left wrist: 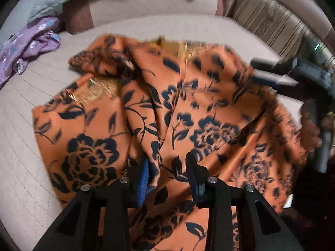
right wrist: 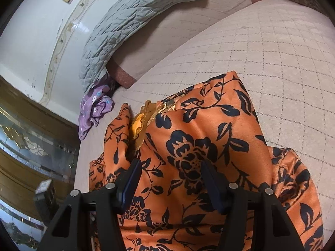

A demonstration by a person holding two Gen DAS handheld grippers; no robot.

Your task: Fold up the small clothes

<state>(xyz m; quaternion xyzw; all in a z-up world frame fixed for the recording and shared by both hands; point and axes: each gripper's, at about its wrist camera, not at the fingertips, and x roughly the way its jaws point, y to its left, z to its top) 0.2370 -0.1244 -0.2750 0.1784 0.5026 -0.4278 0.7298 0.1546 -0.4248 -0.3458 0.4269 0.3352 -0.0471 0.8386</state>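
Garment: an orange garment [left wrist: 167,115] with black flowers and gold trim lay rumpled on the quilted beige sofa seat [left wrist: 23,156], filling the middle of both views.
Left gripper: the left gripper [left wrist: 167,173] pointed steeply down onto the garment near its nearer edge; its fingers [left wrist: 143,183] stood part-way apart with a raised ridge of the fabric between them. Whether the pads pressed on that ridge could not be told (the picture was smeared by motion).
Right gripper: the right gripper [right wrist: 170,185] sat low over the garment, fingers [right wrist: 130,183] spread wider, with a smooth hump of cloth bulging up between them; whether the pads gripped the hump could not be told.
Left view only: the right gripper's dark body and the hand [left wrist: 309,129] holding it showed at the garment's right edge, and a striped cushion [left wrist: 272,21] stood beyond the garment to the right.
Right view only: a white tiled wall [right wrist: 31,41] and a wooden glass-fronted cabinet [right wrist: 31,138] lay left of the garment (a dark part low on the left, possibly the other gripper, was too unclear to name).
Both views: a crumpled purple cloth [left wrist: 29,46] lay on the seat well left of the garment, and a grey quilted blanket [right wrist: 129,25] hung over the sofa back beyond it.
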